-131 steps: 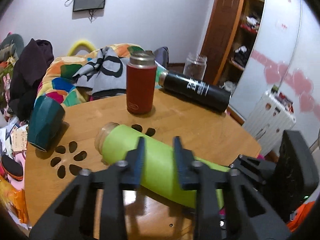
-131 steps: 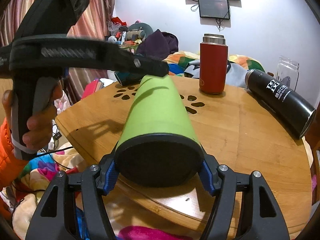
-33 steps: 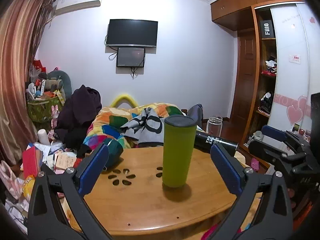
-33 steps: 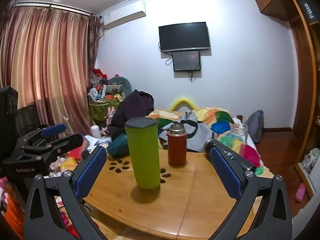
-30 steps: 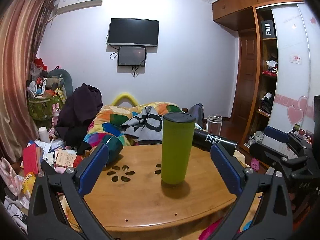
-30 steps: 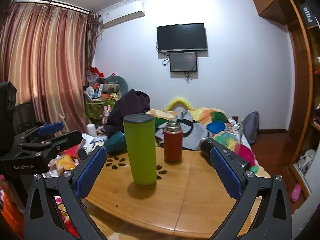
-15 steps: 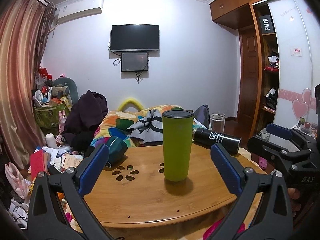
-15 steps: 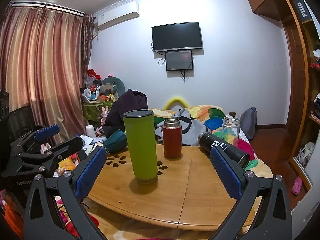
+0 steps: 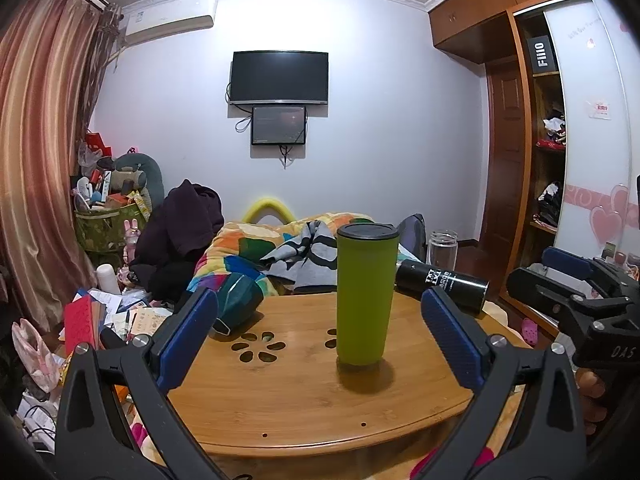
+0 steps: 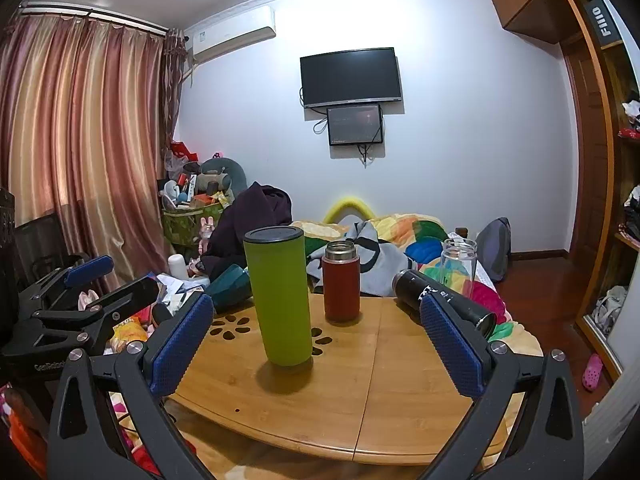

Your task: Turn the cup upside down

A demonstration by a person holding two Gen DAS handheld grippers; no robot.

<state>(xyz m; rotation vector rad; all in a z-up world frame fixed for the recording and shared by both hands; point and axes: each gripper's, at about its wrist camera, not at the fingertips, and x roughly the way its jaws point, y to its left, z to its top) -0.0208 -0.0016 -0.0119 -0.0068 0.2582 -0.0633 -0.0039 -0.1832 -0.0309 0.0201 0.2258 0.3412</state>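
The green cup [image 9: 366, 296] stands on end on the round wooden table [image 9: 296, 404], its black base on top; it also shows in the right wrist view [image 10: 280, 296]. My left gripper [image 9: 320, 336] is open and empty, pulled back from the cup near the table's front edge. My right gripper [image 10: 316, 340] is open and empty, also back from the cup. Each gripper shows at the edge of the other's view, the right one [image 9: 576, 292] and the left one [image 10: 80, 304].
A red flask [image 10: 341, 282] stands behind the green cup. A black bottle [image 10: 442, 300] lies on its side at the right. A dark teal cup [image 9: 238, 306] lies at the table's left edge. A clear glass jar [image 10: 459, 264] stands beyond. A cluttered bed is behind.
Earlier both grippers held the green cup lying on its side. Now it stands on end and both grippers are open. Over the last second both have drawn back slightly.
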